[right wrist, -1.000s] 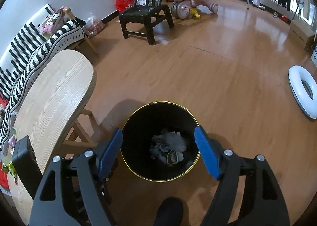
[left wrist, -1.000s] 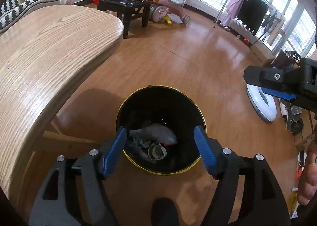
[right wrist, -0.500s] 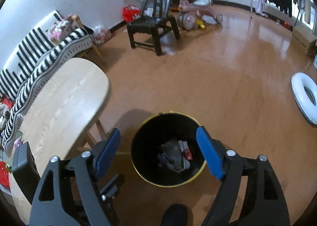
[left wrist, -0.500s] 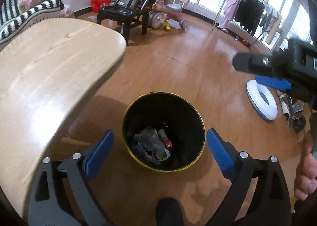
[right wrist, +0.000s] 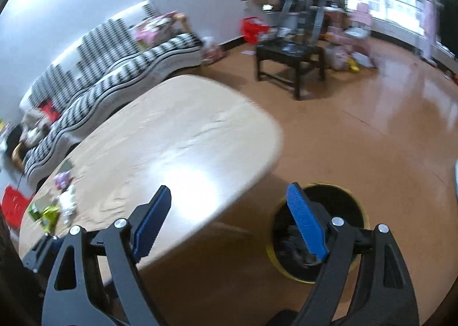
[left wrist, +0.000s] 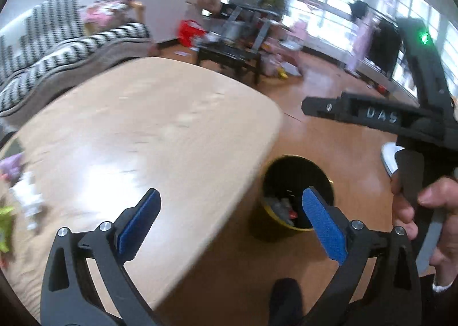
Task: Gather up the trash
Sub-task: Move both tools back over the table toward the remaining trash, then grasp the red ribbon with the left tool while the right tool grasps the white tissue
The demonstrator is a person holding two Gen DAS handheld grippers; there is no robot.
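Shift: both views, trained down into the bin a second ago, are now swung toward the table.
Left wrist: left gripper (left wrist: 230, 224) is spread wide, jaws opening, nothing between; bin (left wrist: 297, 183) sits beside table (left wrist: 148, 137).
Right wrist: right gripper (right wrist: 232, 218) is parted, empty; remaining trash (right wrist: 54, 208) is clustered at the table's far-left edge.
Technique: jaws are best kept wide until litter is straddled.

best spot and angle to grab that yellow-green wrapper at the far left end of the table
Judging from the blurred right wrist view, the yellow-green wrapper lies low and crumpled on the wooden table, beside white scraps. Probably come from above and pinch its raised middle fold, fingers either side across its narrow width. Finer shape can't be made out.
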